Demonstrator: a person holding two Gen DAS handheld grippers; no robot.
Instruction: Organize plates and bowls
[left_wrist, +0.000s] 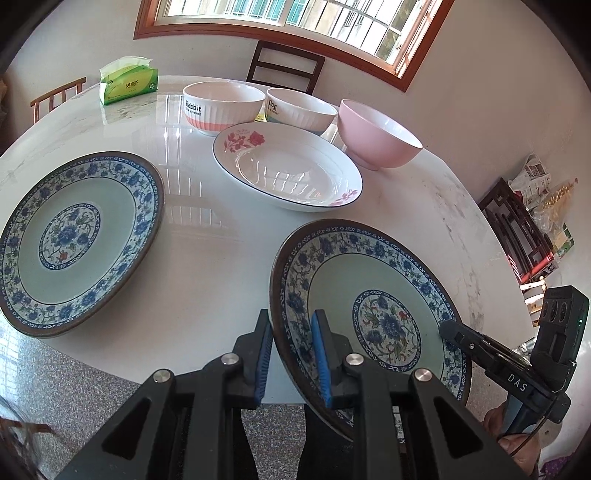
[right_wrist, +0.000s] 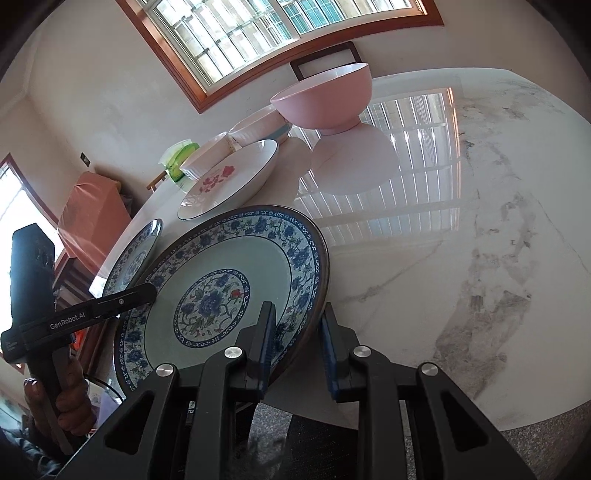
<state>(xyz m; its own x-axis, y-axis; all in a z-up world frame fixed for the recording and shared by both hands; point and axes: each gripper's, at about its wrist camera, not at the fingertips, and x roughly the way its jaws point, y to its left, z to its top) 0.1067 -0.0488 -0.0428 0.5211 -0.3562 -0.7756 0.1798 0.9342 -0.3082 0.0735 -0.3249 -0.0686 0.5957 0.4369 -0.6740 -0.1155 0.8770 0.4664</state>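
Left wrist view gave me the readable writing first: "Rabbit" on the white ribbed bowl with a coral band and "Dog" on the white ribbed bowl beside it, both in the upper middle, and "DAS" on the right gripper coming in from the lower right. In the right wrist view, "GenRobot.AI" ran along the left gripper at lower left. The green tissue pack bore print too small for me to read.

The round blue-and-white floral plate with a dark rim had a pale green well and a flower medallion at its centre. It sat tilted at the near edge of the white marble table, lower right of frame. My left gripper's blue pads were closed on its left rim; my right gripper pinched the opposite rim, jaws nearly together.

A matching plate lay flat at left. A white rose-printed dish and a pink bowl stood beyond.
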